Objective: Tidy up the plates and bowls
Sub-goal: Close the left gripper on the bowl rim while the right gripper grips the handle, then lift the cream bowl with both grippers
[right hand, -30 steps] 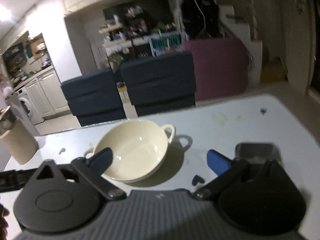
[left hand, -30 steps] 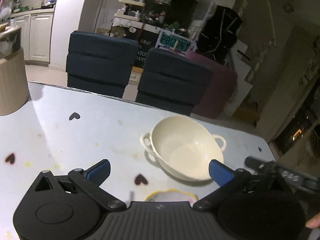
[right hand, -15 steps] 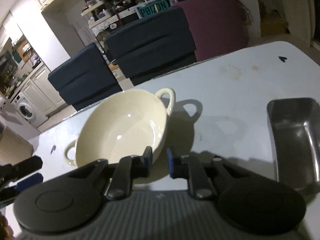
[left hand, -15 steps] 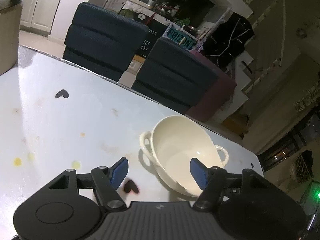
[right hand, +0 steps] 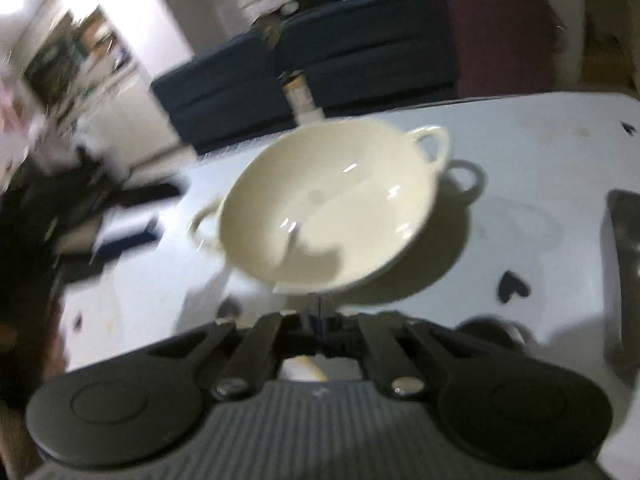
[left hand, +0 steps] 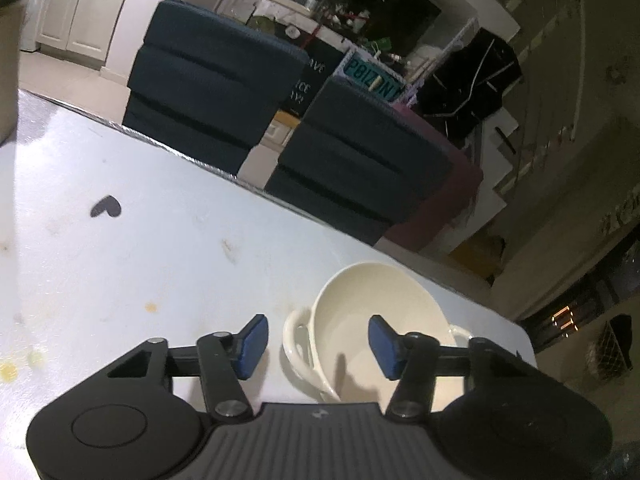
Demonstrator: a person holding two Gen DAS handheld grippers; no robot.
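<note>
While the left gripper (left hand: pixel 314 346) points down at the pale, stained tabletop (left hand: pixel 120 272), its blue-padded jaws are closing, not yet pressing on anything. Between them sits the near loop handle and rim of a cream ceramic bowl with two handles (left hand: pixel 372 312); one pad hangs outside the handle, the other over the bowl's hollow. To the left of the bowl the table lies broad and open, marked only by a small dark heart sticker (left hand: pixel 105 207) and a few yellowish spots. The bowl itself stands near the table's far right corner, close to the far edge, beyond which two dark blue padded chair backs (left hand: pixel 208 92) stand side by side.

In the blurred right wrist view, the right gripper (right hand: pixel 320 320) is clenched tight, its tips meeting just at the near rim of the same bowl (right hand: pixel 332 200); whether they pinch the rim I cannot tell. To the right, a grey metal tray (right hand: pixel 624 264) lies at the picture's edge, with another heart sticker between it and the bowl.
</note>
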